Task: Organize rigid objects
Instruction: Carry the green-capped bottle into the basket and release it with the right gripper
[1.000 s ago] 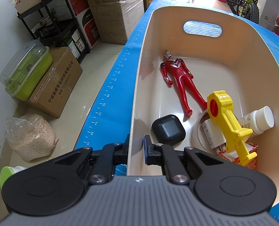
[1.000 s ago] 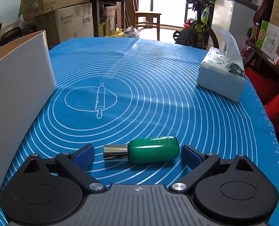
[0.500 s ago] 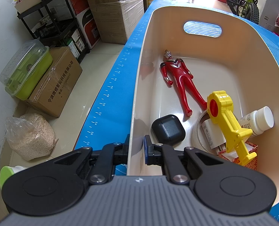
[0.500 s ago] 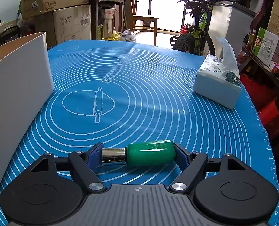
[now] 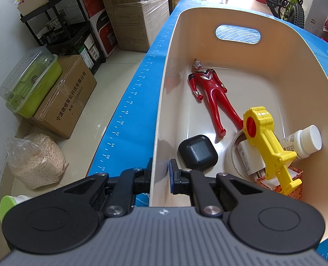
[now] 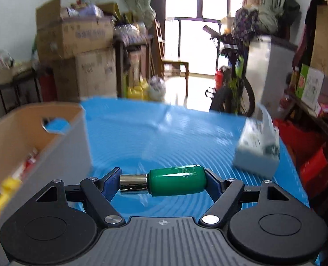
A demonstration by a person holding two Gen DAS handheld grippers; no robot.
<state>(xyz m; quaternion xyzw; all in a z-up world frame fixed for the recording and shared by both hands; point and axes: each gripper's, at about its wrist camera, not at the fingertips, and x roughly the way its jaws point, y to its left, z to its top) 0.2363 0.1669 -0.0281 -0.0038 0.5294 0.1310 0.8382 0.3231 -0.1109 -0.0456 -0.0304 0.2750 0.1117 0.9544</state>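
Observation:
My left gripper (image 5: 160,177) is shut on the near wall of the cream bin (image 5: 161,102), one finger inside and one outside. In the bin lie a red figure (image 5: 210,93), a black case (image 5: 198,151), a yellow toy (image 5: 268,141), a white bottle (image 5: 303,141), a tape roll (image 5: 234,157) and a small red box (image 5: 294,177). My right gripper (image 6: 164,181) is shut on a green bottle with a silver cap (image 6: 175,180), held crosswise above the blue mat (image 6: 164,133). The bin (image 6: 53,150) stands to its left.
A tissue box (image 6: 257,150) sits on the mat at the right. Left of the table, on the floor, are cardboard boxes (image 5: 68,95), a green lidded container (image 5: 28,84), a grain bag (image 5: 35,159) and a black shelf (image 5: 59,22). A bicycle (image 6: 237,84) stands beyond the table.
My right gripper closed on the green bottle and lifted it off the mat; the view now looks higher across the room. The left gripper has not moved.

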